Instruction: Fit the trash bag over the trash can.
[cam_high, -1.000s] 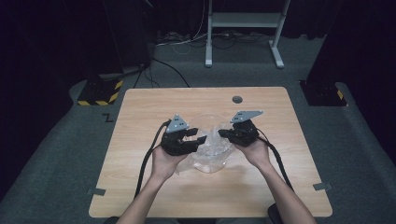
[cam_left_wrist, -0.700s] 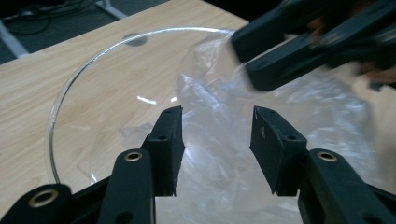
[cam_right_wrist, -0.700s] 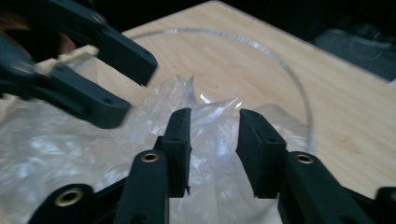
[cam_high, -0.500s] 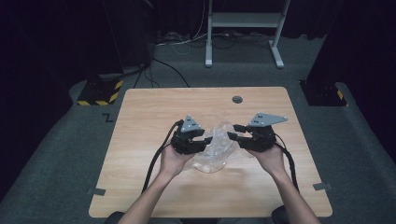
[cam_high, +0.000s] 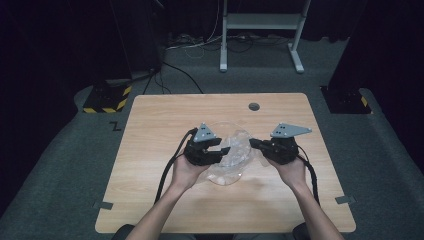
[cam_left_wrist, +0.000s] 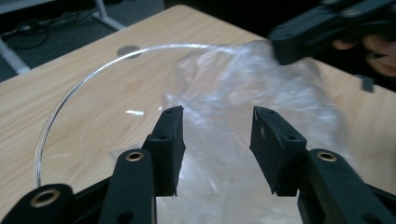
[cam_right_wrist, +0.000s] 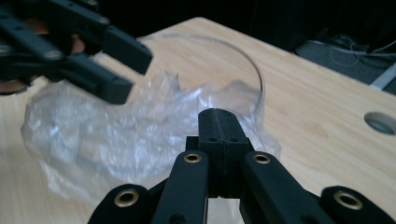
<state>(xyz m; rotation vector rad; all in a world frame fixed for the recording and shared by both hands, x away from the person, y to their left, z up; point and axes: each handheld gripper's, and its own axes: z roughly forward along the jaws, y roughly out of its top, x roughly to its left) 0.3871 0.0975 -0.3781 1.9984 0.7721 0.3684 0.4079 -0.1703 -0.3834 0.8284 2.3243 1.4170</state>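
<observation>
A crumpled clear plastic bag (cam_high: 236, 150) lies in a shallow clear round dish (cam_high: 226, 181) at the middle of the wooden table (cam_high: 165, 120). My left gripper (cam_high: 225, 150) comes in from the left, open, its jaws (cam_left_wrist: 217, 135) standing apart over the bag (cam_left_wrist: 280, 107) without pressing it. Opposite it, my right gripper (cam_high: 252, 143) has just been closing and is shut (cam_right_wrist: 219, 121) on the bag's right edge. In the left gripper view the film rises to the right gripper's tip (cam_left_wrist: 280, 46). The dish rim (cam_left_wrist: 84, 79) (cam_right_wrist: 252, 65) curves behind the bag (cam_right_wrist: 116, 135).
A round cable hole (cam_high: 254, 106) sits near the table's far edge. On the floor beyond are a white stand (cam_high: 260, 22), cables, and a yellow-and-black striped block (cam_high: 107, 97) at the far left. Bare wood surrounds the dish.
The right gripper has drawn away to the right, so the two grippers stand farther apart with the bag spread between them. The left gripper has shifted slightly right.
</observation>
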